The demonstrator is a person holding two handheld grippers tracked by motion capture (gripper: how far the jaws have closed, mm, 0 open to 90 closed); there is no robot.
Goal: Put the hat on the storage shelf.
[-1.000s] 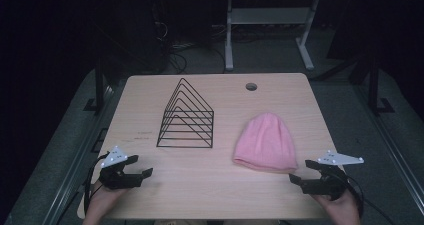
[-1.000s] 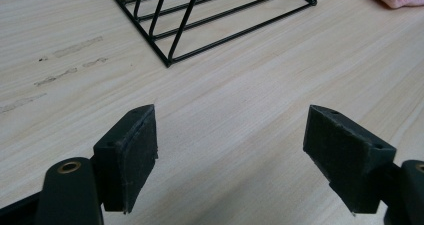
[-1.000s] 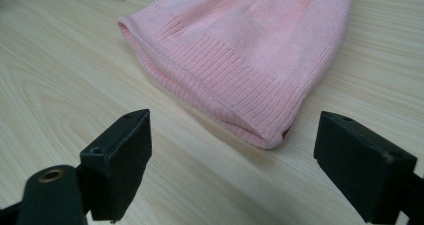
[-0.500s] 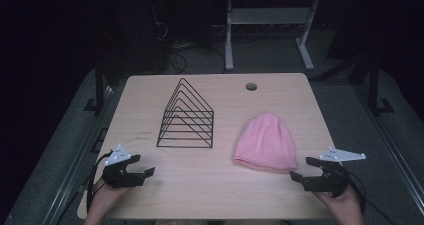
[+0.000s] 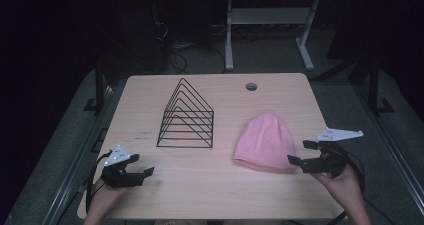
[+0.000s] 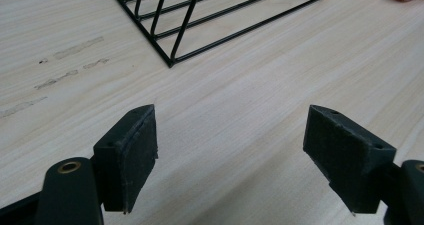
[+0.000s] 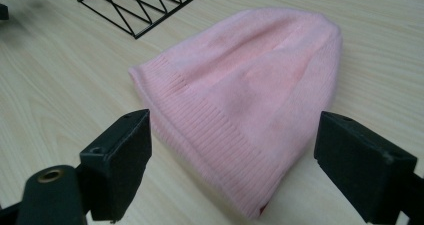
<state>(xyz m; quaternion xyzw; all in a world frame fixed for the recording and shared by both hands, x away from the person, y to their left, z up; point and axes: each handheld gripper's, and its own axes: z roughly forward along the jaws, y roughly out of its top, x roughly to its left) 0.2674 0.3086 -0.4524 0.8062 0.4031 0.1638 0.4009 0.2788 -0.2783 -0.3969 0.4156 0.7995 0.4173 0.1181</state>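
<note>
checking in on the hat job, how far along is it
Barely begun. Nothing looks done: the pink beanie lies flat on the table, apart from the wire rack. In hand: the right gripper, open, faces its ribbed brim; the left gripper is open over bare wood. Grasping and moving it remain.

Pink knitted beanie hat [image 7: 250, 100], ribbed band, before the right black tongs [image 7: 232, 160]. Black wire triangular rack [image 5: 187, 116]. Pale wood-grain tabletop [image 5: 210, 185], grey scuffs.

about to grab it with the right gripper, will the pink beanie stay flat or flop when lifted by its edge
The pink beanie looks like soft knit lying flat, so it will probably droop and fold. Its ribbed brim seems thicker, likely the surer place to pinch. It looks light; the open right gripper may drag it if pushed.
</note>
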